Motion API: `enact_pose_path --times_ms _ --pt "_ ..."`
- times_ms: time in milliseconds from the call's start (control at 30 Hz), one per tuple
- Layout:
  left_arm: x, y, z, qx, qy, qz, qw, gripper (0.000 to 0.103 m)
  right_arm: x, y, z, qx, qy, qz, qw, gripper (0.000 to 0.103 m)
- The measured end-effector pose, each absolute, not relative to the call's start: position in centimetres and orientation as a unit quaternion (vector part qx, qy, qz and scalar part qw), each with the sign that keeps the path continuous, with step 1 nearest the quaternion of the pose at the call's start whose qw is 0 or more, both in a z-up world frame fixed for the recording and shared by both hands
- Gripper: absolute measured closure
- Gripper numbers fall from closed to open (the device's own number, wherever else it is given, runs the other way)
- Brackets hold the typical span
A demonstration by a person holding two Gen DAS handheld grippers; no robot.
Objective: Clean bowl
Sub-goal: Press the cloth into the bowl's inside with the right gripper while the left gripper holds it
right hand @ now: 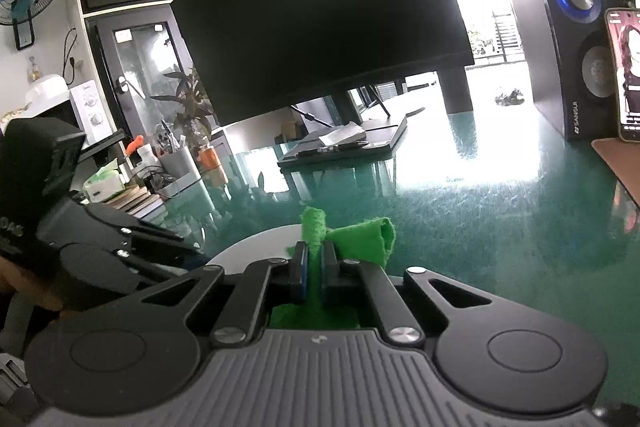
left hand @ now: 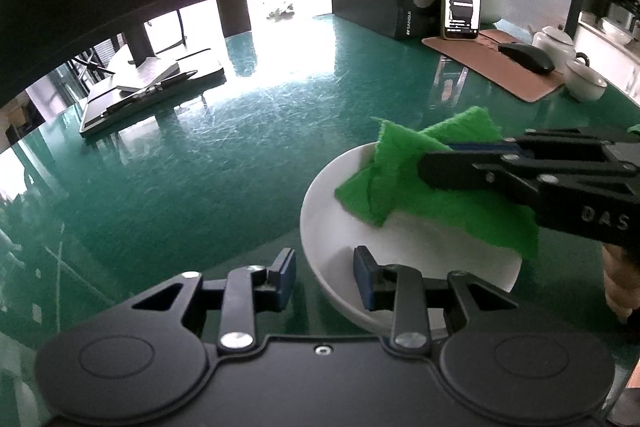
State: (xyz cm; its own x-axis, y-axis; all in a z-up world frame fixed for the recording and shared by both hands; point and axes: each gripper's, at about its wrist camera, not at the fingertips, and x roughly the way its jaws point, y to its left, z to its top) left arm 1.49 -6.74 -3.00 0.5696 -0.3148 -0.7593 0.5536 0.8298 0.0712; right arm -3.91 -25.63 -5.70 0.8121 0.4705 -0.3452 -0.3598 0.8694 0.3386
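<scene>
We were mid-wipe, as we judged it. The bowl sat on the green table, near its front edge, w/ the cloth draped inside it and spilling over the far rim. Couldn't tell how clean the bowl was; the bare part near us looked white, no dirt visible, but the cloth hid much of it. So the grip and the cloth-in-bowl bit looked done; the rubbing round and taking the cloth out were prob. still left.

Right gripper came in from the bowl's right side, aimed slightly down, jaws pressed together on a bunched fold of cloth.

Left gripper sat at the bowl's near rim, tilted steeply down, jaws a little apart and straddling the rim: one pad inside, one outside. Whether they actually pinched it, we couldn't tell.
</scene>
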Motion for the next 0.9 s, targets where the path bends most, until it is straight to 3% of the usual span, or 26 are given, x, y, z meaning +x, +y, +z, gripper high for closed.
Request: enact_pose_path --times_ms 900 --pt "0.9 -6.7 -3.1 0.134 0.379 -0.185 0.897 0.071 -1.1 -23.2 -5.2 0.095 0.220 0.259 0.936 0.101"
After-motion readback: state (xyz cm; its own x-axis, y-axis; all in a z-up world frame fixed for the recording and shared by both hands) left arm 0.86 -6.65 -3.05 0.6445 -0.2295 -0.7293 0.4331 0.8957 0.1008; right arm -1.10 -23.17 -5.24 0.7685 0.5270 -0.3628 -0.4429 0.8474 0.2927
